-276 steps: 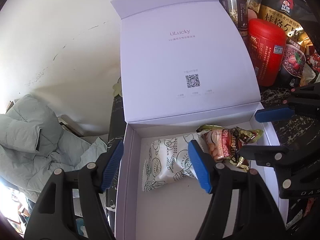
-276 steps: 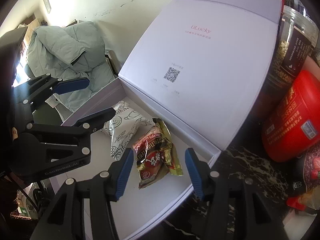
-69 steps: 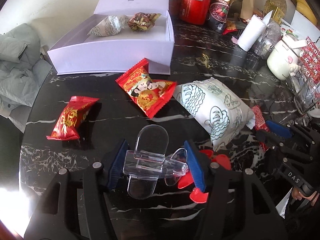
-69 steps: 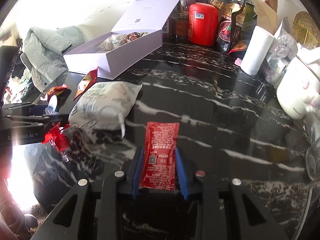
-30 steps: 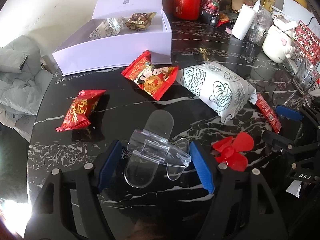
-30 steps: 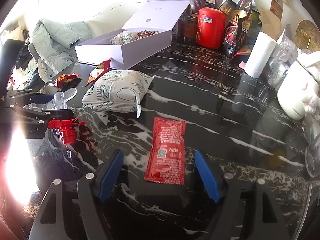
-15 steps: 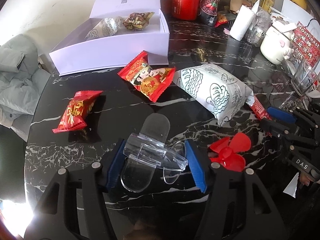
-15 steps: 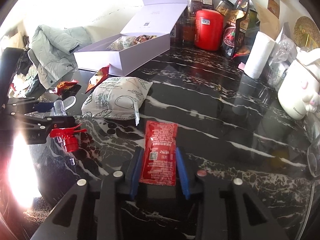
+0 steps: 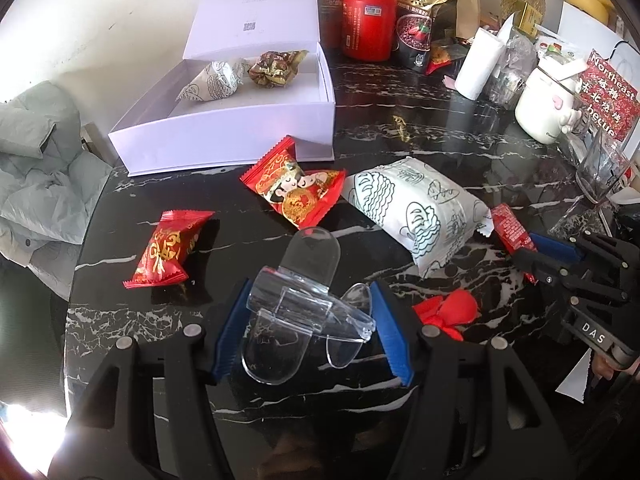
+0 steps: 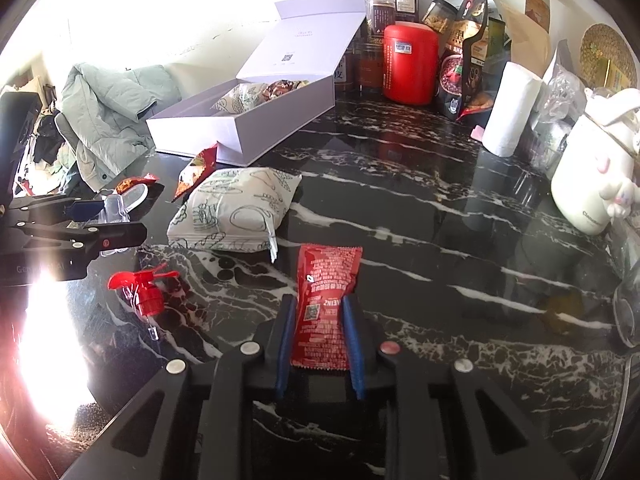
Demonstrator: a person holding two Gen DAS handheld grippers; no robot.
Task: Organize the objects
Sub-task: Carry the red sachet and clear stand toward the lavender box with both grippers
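both grippers take hold of clutter on a black marble counter [image 10: 440,216].

the left gripper [image 9: 308,332] pinches a clear plastic clip [image 9: 304,304] by its sides; the right gripper [image 10: 318,344], its jaws having just closed, squeezes a flat red ketchup sachet [image 10: 324,304] by its long edges, likely to carry both to the open white cardboard box [image 9: 224,136] at the counter's far side, where two wrapped snacks already lie.

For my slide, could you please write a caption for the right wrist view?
Right gripper shut on a red ketchup sachet above the black marble table.
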